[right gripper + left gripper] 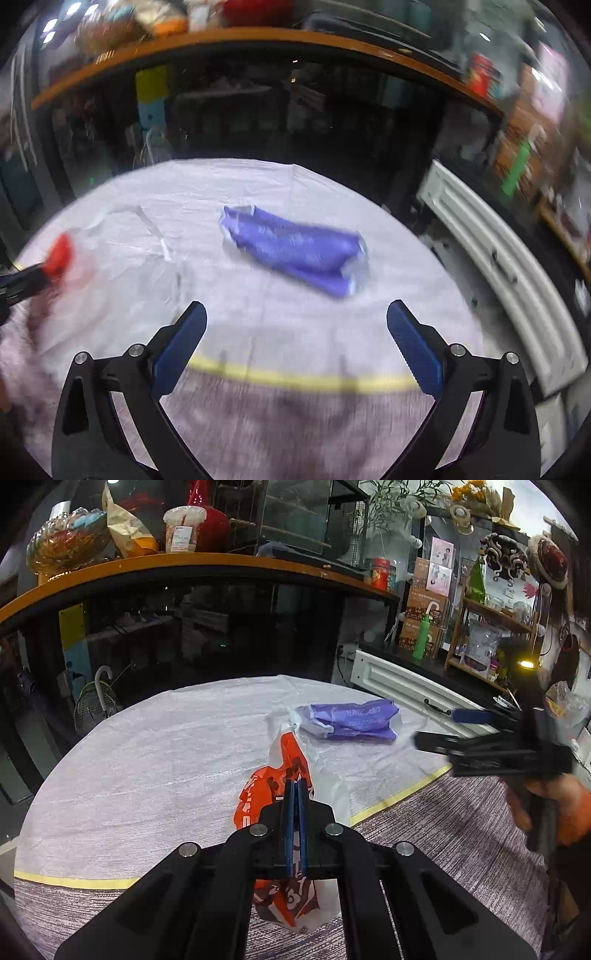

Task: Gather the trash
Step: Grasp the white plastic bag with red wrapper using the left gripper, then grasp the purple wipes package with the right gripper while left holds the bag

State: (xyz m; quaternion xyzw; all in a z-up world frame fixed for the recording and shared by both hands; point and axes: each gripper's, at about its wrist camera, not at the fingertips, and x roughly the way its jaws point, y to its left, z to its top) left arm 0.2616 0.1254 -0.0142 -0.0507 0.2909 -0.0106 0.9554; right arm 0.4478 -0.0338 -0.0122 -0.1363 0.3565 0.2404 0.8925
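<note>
White woven cover (pixel 147 760) over round table, cluttered shop shelves behind. 1 purple wrapper (pixel 295 247), 1 orange-white bag (pixel 266 794) clamped in left gripper (pixel 295 786); right gripper (pixel 295 325) spread wide, empty.

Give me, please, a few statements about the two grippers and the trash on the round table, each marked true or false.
1. The left gripper is shut on the orange-and-white plastic bag. True.
2. The right gripper holds the purple package. False: its fingers stand wide open with nothing between them, short of the package.
3. The purple package lies on the white table cover. True.
4. The purple package is inside the plastic bag. False: it lies on the cover beyond the bag.
</note>
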